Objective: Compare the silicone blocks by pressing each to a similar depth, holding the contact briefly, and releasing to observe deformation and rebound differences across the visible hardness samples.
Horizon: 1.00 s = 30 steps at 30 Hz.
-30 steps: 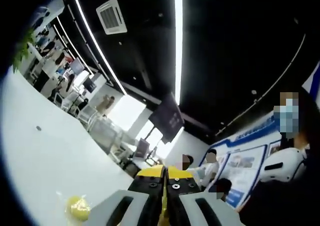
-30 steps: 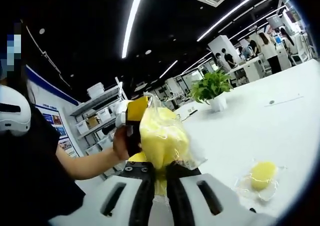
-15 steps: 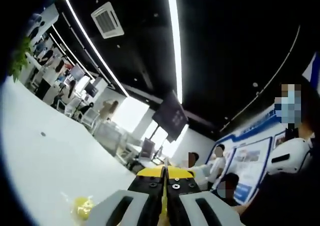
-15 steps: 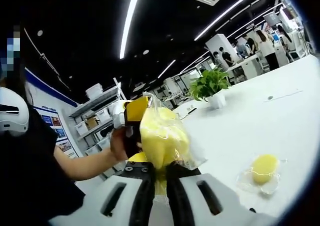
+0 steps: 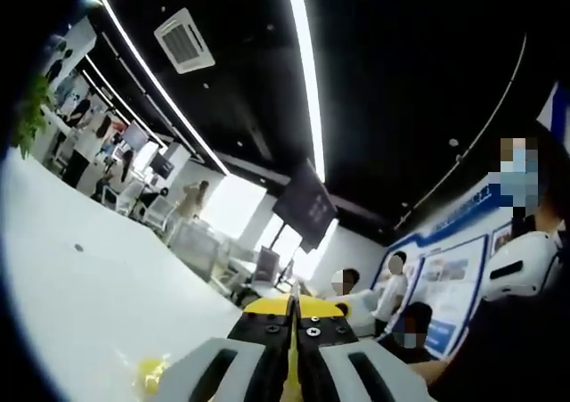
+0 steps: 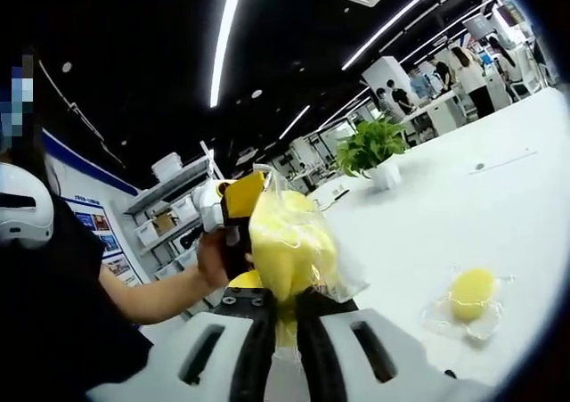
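From my remote station, my right gripper (image 6: 285, 308) has its jaws closed tight on the lower edge of a yellow silicone block sealed in a clear plastic bag (image 6: 289, 246), which is held up off the table. In the right gripper view, the left gripper (image 6: 233, 208), yellow and black, sits just behind the bagged block at its left edge, and the person's hand (image 6: 211, 258) wraps around that tool; whether it touches the bag I cannot tell from here. A bare forearm runs down and left toward a black sleeve (image 6: 53, 304). To the right on the white table (image 6: 463, 215) lies a second yellow silicone block in a clear bag (image 6: 470, 297), well apart from the one I hold. Farther off, a potted green plant (image 6: 374, 152) stands on the table, with shelving at the far left. In the left gripper view, my left gripper (image 5: 291, 331) points upward toward a dark ceiling, its jaws pressed together with a thin yellow sliver (image 5: 291, 353) caught between them; what that sliver belongs to I cannot tell. At the lower left of that view a small yellow bagged block (image 5: 149, 373) rests on the white table. Long ceiling light strips (image 5: 303, 81) cross overhead, and several people sit in the distance by blue-and-white wall posters (image 5: 450, 295).
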### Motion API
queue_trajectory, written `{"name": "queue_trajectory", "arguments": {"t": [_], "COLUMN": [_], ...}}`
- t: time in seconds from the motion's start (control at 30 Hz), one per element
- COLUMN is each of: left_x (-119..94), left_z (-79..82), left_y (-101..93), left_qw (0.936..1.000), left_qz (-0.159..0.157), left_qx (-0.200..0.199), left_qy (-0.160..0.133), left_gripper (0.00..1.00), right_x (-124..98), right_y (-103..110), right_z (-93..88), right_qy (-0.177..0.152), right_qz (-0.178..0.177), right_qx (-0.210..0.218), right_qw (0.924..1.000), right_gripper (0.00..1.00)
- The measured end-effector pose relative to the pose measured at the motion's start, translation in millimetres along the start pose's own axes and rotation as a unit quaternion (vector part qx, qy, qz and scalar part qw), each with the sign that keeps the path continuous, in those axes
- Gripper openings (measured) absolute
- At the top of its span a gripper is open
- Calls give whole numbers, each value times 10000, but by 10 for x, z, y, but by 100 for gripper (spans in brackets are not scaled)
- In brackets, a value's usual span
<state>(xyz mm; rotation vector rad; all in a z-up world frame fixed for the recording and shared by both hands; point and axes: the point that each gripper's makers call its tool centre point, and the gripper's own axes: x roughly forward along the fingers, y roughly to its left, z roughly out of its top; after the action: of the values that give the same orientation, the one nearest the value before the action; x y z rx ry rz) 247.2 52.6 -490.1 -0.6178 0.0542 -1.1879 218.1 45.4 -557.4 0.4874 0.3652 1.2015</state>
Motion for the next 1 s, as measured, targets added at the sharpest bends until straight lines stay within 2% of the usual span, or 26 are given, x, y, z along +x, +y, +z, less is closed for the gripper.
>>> {"name": "queue_trajectory", "arguments": {"t": [0.27,0.37,0.67,0.83,0.9,1.0], "left_x": [26,20,35,20,17,25], "left_z": [37,62,109,138,128,105], "left_y": [32,1,-10,-8,-1,25], "left_qw": [10000,9999,9998,9997,9998,9999], "left_qz": [62,-62,-135,-163,-141,-111], "left_qx": [36,7,57,86,86,5], "left_qy": [-34,-84,-105,-129,-84,-22], "left_gripper": [0,0,0,0,0,0], "right_x": [22,26,47,79,79,92], "right_y": [-64,-47,-30,-40,-144,-198], "right_z": [56,85,132,145,150,135], "right_qy": [-157,-225,-337,-379,-350,-295], "right_qz": [-147,-126,-68,-137,-400,-525], "right_qx": [-99,-226,-385,-746,-1069,-1094], "right_qw": [9997,9994,9987,9964,9928,9922], "right_gripper": [4,5,7,10,14,19]}}
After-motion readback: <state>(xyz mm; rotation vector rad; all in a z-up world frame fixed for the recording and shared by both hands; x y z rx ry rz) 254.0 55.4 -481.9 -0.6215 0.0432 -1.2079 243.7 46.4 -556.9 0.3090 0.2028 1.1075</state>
